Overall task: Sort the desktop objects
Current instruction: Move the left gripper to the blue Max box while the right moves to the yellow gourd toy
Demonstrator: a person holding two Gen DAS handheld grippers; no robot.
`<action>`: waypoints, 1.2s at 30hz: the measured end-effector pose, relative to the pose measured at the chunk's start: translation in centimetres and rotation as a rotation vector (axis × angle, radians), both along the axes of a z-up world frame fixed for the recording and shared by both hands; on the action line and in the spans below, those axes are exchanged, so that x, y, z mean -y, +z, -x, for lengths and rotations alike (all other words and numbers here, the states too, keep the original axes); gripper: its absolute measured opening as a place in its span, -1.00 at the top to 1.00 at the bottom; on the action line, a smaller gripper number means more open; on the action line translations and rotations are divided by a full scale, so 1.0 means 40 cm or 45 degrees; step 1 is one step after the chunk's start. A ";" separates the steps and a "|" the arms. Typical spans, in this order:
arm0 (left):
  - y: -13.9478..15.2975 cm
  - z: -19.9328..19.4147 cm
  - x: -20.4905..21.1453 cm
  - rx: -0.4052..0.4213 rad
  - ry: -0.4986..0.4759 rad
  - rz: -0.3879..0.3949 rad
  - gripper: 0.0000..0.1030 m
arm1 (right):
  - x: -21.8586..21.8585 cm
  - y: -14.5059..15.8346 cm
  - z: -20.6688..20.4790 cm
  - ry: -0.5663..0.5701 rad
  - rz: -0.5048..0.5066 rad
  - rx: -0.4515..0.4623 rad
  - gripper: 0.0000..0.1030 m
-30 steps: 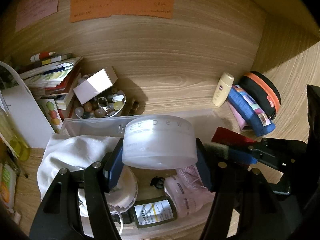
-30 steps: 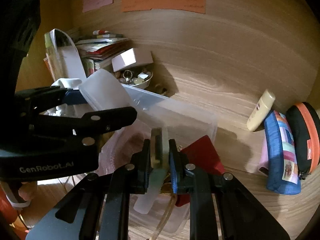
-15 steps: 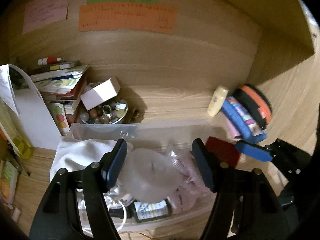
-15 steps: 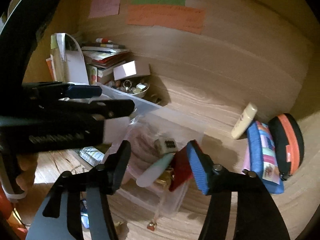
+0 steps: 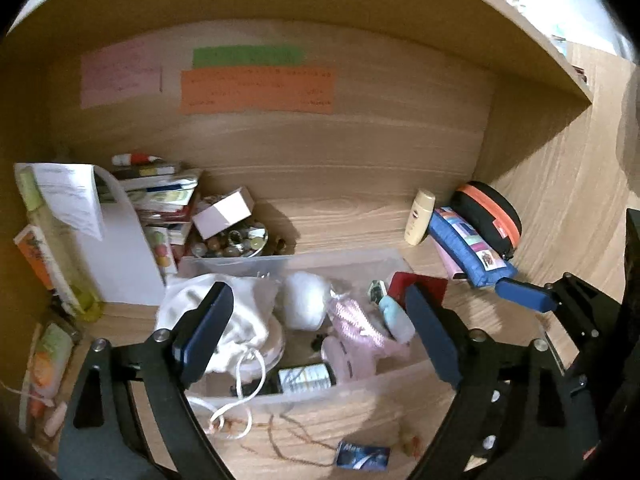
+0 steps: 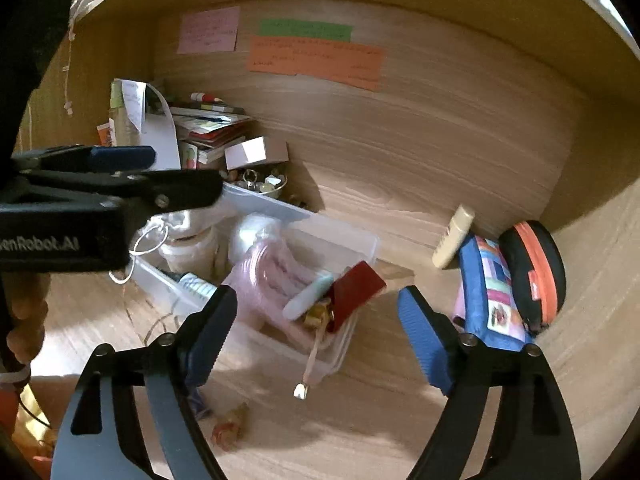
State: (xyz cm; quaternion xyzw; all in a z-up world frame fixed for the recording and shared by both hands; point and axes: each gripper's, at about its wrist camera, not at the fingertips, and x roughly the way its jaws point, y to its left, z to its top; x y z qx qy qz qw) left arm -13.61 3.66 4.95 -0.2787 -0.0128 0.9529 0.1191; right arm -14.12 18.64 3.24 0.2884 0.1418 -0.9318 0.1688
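Note:
A clear plastic bin [image 5: 384, 390] sits on the wooden desk and shows in the right wrist view [image 6: 360, 236] too. In it lie a frosted round jar [image 5: 302, 300], a pink pouch [image 5: 354, 336], a pale tube [image 6: 308, 300], a red card [image 6: 356, 290], a dark bottle [image 5: 304, 378] and a white cloth bag [image 5: 224, 320]. My left gripper [image 5: 320, 336] is open and empty above the bin's front. My right gripper [image 6: 316, 340] is open and empty, just in front of the bin's right end.
A bowl of trinkets [image 5: 236, 240] with a white box, a stack of books [image 5: 160, 196] and papers stand at back left. A cream tube [image 5: 418, 216], blue pouch [image 5: 468, 248] and black-orange case [image 5: 492, 212] lie at right. A blue packet [image 5: 362, 454] and chain lie in front.
Both grippers have opened and pulled back. The left let go of the frosted jar, the right let go of the pale tube; both now lie in the bin.

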 end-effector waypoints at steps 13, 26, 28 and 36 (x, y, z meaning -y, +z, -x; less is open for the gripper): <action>-0.075 -0.116 0.027 0.085 -0.009 0.082 -0.80 | -0.028 -0.025 -0.100 -0.012 -0.002 0.025 -0.57; -0.243 -0.174 0.017 0.315 -0.102 0.157 -0.80 | -0.061 -0.118 -0.125 -0.036 -0.009 0.147 -0.57; -0.262 -0.179 0.011 0.342 -0.122 0.164 -0.80 | -0.066 -0.133 -0.121 -0.043 -0.010 0.175 -0.57; -0.322 -0.163 -0.034 0.449 -0.188 0.218 -0.80 | -0.068 -0.176 -0.121 -0.030 -0.003 0.241 -0.57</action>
